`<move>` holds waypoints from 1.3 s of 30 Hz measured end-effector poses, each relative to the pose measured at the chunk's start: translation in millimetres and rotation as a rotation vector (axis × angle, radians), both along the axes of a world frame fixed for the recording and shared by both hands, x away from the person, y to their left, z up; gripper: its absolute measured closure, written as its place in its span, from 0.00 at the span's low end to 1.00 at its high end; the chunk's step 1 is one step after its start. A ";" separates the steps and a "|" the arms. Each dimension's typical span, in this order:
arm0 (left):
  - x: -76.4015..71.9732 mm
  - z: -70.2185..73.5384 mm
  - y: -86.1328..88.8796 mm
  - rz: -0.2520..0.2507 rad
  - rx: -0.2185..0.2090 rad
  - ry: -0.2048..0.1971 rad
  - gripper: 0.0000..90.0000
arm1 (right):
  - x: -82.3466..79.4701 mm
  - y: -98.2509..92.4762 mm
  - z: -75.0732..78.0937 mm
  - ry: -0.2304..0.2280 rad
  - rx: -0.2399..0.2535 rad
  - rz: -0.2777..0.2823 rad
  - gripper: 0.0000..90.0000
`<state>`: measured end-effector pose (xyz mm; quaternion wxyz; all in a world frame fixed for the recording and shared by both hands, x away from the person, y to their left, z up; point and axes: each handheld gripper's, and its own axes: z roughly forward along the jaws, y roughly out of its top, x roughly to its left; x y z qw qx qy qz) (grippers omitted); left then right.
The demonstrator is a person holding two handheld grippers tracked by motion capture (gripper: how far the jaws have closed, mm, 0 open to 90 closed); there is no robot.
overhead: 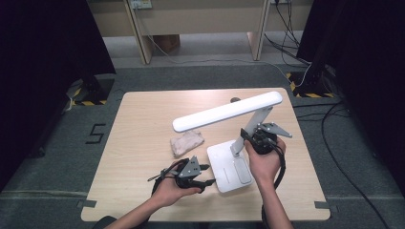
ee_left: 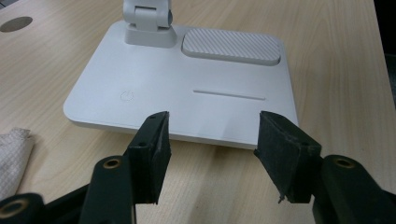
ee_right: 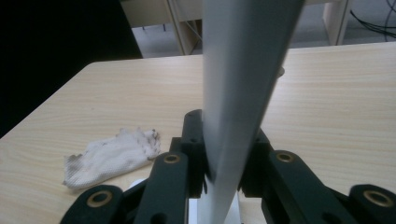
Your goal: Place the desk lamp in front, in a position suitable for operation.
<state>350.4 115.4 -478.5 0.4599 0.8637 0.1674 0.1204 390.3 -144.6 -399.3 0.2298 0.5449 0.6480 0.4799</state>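
A white desk lamp stands at the table's right. Its flat base [overhead: 228, 168] carries a slanted arm [overhead: 256, 119] and a long head [overhead: 228, 111] that reaches left. My right gripper [overhead: 255, 136] is shut on the arm, and the pads press its two sides [ee_right: 224, 158]. The arm [ee_right: 243, 70] rises up the middle of the right gripper view. My left gripper [overhead: 210, 174] lies low at the base's left edge, jaws open. In the left gripper view its jaws [ee_left: 212, 122] stand wide apart just in front of the base's rim [ee_left: 187, 88], with nothing gripped.
A crumpled whitish cloth [overhead: 187, 142] lies left of the lamp, also in the gripper views [ee_left: 11, 158] [ee_right: 112, 156]. A round grommet [overhead: 235, 100] sits near the table's far edge. The base has a ribbed pad [ee_left: 231, 46]. Cables run over the floor at right.
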 end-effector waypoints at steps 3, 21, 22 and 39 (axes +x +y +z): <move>0.3 0.8 3.0 0.006 -0.002 -0.002 0.48 | 1.8 3.6 -1.7 0.006 0.004 -0.025 0.85; -6.6 -15.1 -1.5 0.013 0.053 -0.002 0.43 | 13.2 18.2 -20.1 0.078 -0.002 -0.144 0.84; -7.4 -15.6 -2.4 0.014 0.060 -0.008 0.43 | 13.2 18.2 -20.1 0.078 -0.002 -0.144 0.84; -20.9 -27.4 -30.6 -0.044 0.163 -0.078 0.38 | 19.6 7.4 -1.3 -0.079 -0.108 -0.008 0.59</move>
